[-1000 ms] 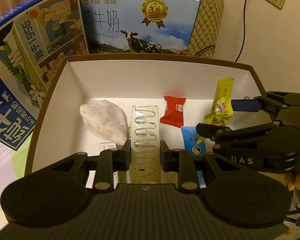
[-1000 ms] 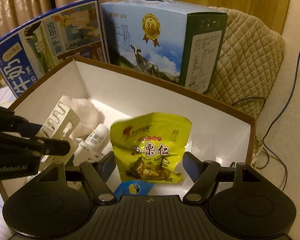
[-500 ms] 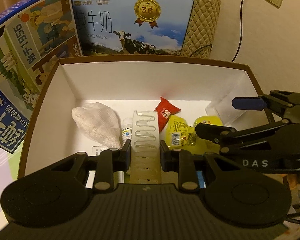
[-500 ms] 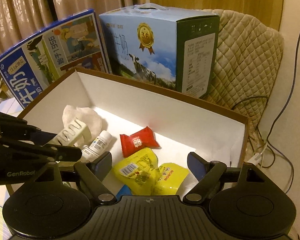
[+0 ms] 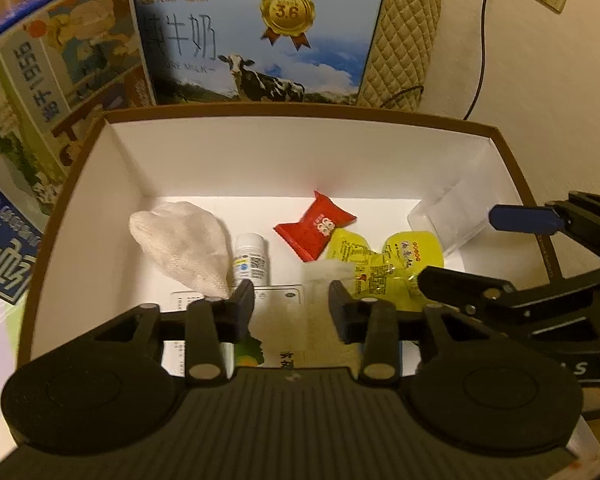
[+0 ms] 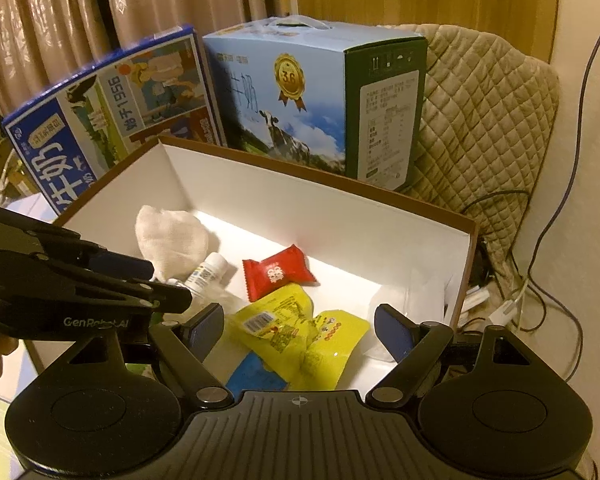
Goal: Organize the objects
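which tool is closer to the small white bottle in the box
Left. The left tool hangs open right in front of the small white bottle, its left finger almost at it. The right tool is open over the yellow packets, off to the bottle's right.

Two close wrist views down into one shared box (image 5: 300,114).

Brown-rimmed white cardboard box (image 5: 300,148) is standing open from above. Bare floor is showing along its far wall. Crumpled white cloth (image 5: 182,250), small white bottle (image 5: 252,260), red sachet (image 5: 315,226) and yellow pouches (image 5: 380,264) are crowding the middle. Two milk cartons (image 6: 300,92) are blocking the rear.
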Available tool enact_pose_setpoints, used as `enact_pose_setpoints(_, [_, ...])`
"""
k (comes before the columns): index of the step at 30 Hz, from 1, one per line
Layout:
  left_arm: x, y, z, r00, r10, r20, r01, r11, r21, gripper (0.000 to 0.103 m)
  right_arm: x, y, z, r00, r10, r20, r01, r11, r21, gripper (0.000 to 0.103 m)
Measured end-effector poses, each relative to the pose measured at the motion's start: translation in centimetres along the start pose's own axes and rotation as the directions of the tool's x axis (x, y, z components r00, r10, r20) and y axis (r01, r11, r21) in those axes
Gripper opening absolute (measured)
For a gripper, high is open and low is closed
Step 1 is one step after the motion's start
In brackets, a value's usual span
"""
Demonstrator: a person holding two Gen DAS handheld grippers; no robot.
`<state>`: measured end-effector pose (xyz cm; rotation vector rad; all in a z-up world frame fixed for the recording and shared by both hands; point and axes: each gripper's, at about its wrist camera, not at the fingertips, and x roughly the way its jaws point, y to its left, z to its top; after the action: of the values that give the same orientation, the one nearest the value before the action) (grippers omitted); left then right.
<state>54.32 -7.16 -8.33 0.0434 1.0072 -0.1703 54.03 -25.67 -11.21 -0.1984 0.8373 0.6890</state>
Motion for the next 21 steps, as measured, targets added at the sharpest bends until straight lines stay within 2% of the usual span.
enact_pose_setpoints(4, [-1.0, 0.0, -0.2, 1.0, 0.02, 0.011, -0.02, 1.0, 0.007, 0.05, -1.1, 0.4, -0.3, 1.0, 0.019, 0.01, -0.019, 1.0, 0.003, 0.08])
enact_pose_setpoints(8, [-2.4, 0.0, -0.6, 0.999, 0.033, 0.022, -0.033, 0.999, 0.006, 0.055, -2.3, 0.7, -0.8, 0.999, 0.034, 0.017, -0.034, 0.999, 0.011, 0.08])
enact_pose_setpoints(10, [-3.2, -0.1, -0.8, 0.999, 0.04, 0.031, -0.04, 0.999, -0.002, 0.063, -3.0, 0.7, -1.1, 0.999, 0.042, 0.021, -0.042, 0.999, 0.018, 0.08])
enact_pose_setpoints(14, [-4.9, -0.2, -1.4, 0.998, 0.041, 0.046, -0.04, 0.999, -0.02, 0.067, -4.5, 0.9, -1.8, 0.998, 0.055, 0.027, -0.055, 0.998, 0.032, 0.08])
enact_pose_setpoints(21, [-8.7, -0.5, -3.9, 0.995, 0.053, 0.083, -0.048, 0.997, -0.066, 0.081, -8.3, 1.0, -3.9, 0.996, 0.079, 0.051, -0.082, 0.995, 0.06, 0.08])
